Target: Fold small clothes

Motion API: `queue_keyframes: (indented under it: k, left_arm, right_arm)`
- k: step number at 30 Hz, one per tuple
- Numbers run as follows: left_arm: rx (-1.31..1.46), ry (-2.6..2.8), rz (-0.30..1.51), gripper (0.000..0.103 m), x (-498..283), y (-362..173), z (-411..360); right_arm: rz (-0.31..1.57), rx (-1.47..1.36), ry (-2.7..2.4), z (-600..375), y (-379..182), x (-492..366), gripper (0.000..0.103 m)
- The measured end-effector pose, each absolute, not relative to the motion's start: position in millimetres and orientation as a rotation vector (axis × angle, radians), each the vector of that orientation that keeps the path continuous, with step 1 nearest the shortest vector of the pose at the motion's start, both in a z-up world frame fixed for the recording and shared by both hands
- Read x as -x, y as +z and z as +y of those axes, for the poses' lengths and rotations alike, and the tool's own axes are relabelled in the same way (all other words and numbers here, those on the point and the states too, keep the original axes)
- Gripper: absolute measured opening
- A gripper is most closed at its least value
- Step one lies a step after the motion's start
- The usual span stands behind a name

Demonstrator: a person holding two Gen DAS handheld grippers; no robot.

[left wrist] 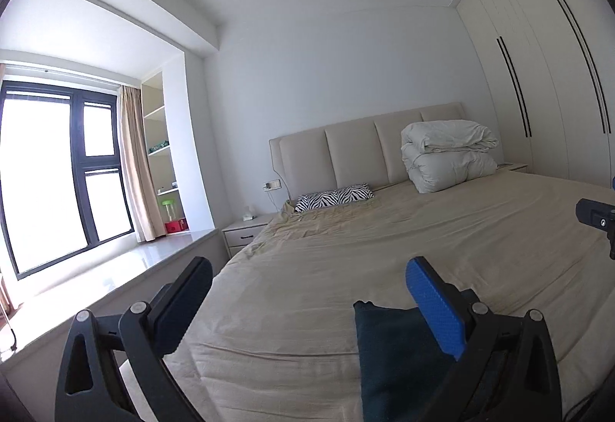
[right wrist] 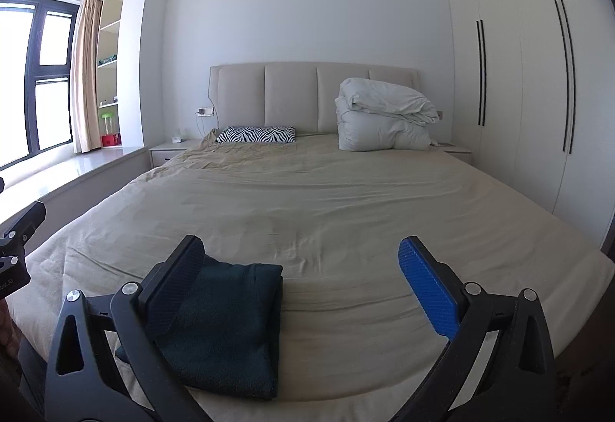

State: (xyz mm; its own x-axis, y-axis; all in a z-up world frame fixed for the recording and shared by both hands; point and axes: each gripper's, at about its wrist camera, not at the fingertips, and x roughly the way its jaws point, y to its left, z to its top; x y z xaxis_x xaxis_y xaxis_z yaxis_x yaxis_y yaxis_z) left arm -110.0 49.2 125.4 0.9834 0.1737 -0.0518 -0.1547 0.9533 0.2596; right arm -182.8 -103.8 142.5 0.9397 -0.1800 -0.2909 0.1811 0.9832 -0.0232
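Observation:
A dark teal garment (right wrist: pixel 226 322) lies folded into a flat rectangle on the beige bed sheet (right wrist: pixel 326 199) near the foot edge. In the left wrist view the garment (left wrist: pixel 396 356) sits at lower right, partly hidden behind my blue fingertip pad (left wrist: pixel 434 302). My left gripper (left wrist: pixel 307 291) is open and empty above the sheet, to the left of the garment. My right gripper (right wrist: pixel 303 276) is open and empty, held over the garment's right side, its left finger (right wrist: pixel 177 283) overlapping the cloth in view. Each gripper shows at the edge of the other's view.
A folded white duvet (right wrist: pixel 384 114) and a zebra-print pillow (right wrist: pixel 255 134) lie by the headboard. A wardrobe (right wrist: pixel 538 75) stands on the right. A window ledge (left wrist: pixel 96 279), nightstand (left wrist: pixel 246 233) and shelves (left wrist: pixel 161 152) are on the left.

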Motion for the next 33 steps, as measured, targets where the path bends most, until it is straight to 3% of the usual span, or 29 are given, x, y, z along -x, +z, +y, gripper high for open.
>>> queue_keyframes:
  k: [2,5,11,16,22,33]
  left_arm:
    - [-0.342,0.219,0.038,0.103,115.3,122.4,37.6]
    - [-0.392,0.188,0.134,0.103,104.0,121.5,30.0]
    - [-0.172,0.093,0.483,0.103,64.3,95.9,42.8]
    - [-0.106,0.03,0.701,0.103,42.4,55.2,46.4]
    - [-0.032,-0.004,0.826,0.103,34.5,29.6,51.7]
    - [-0.024,0.025,0.887,0.103,28.7,9.1,63.4]
  right_arm:
    - [0.268,0.029,-0.22,-100.4,143.5,186.5,0.103]
    - [0.258,0.068,-0.27,-96.6,142.8,188.0,0.103]
    - [0.316,0.071,-0.246,-96.5,137.1,182.4,0.103]
    - [0.478,0.023,-0.232,-101.6,122.8,164.0,0.103]
    - [0.764,-0.117,-0.218,-115.1,77.2,131.0,0.103]
    - [0.806,-0.069,-0.223,-95.2,53.9,123.8,0.103]
